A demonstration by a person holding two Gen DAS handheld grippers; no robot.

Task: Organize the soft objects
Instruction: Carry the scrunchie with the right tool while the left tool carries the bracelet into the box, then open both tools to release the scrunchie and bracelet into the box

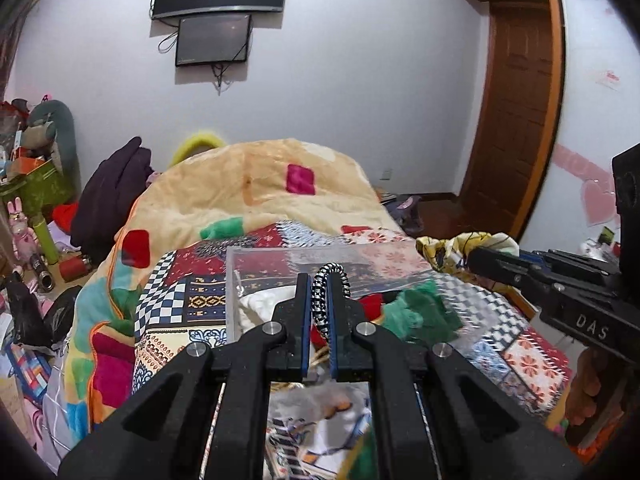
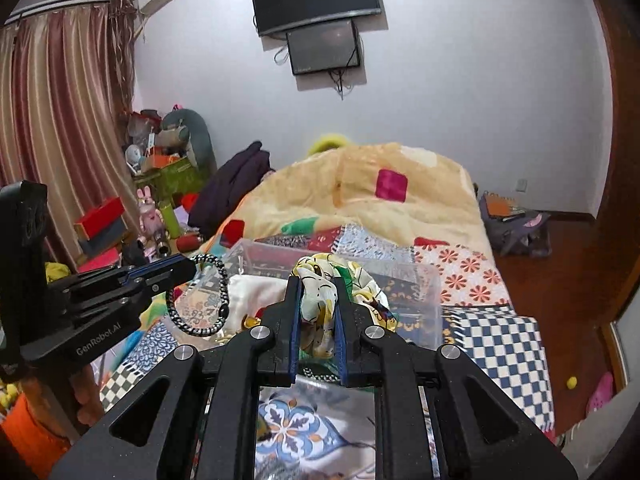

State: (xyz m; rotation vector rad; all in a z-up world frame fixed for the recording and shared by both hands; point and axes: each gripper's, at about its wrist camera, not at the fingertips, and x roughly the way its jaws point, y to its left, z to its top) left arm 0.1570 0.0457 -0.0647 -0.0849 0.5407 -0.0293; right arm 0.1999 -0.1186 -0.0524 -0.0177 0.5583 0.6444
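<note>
White wall, two dark screens and a wooden door back the left wrist view, with a patchwork bedspread (image 1: 180, 280) under a heaped fleece blanket (image 1: 256, 184). On the spread stands a clear plastic box (image 1: 256, 256); inside it I can make out white cloth (image 1: 260, 304), something red and a green fluffy piece (image 1: 420, 308), blurred through the wall. My left gripper (image 1: 319, 300) has its jaws nearly closed on a black-and-white braided loop (image 1: 328, 292), which stands upright between the pads, its top arching just above the tips, over the box's near side. At the right edge my right gripper (image 1: 480, 258) comes in holding a yellow patterned scarf (image 1: 452, 252).

Striped curtains and a cluttered corner fill the left of the right wrist view. My right gripper (image 2: 317, 312) is clamped, jaws narrowly apart, on the yellow patterned scarf (image 2: 320, 300), bunched, spilling up and to the right above the clear plastic box (image 2: 400, 280). My left gripper (image 2: 192, 266) points rightward; the braided loop (image 2: 198, 300) hangs from its tips as an oval, long axis vertical.
</note>
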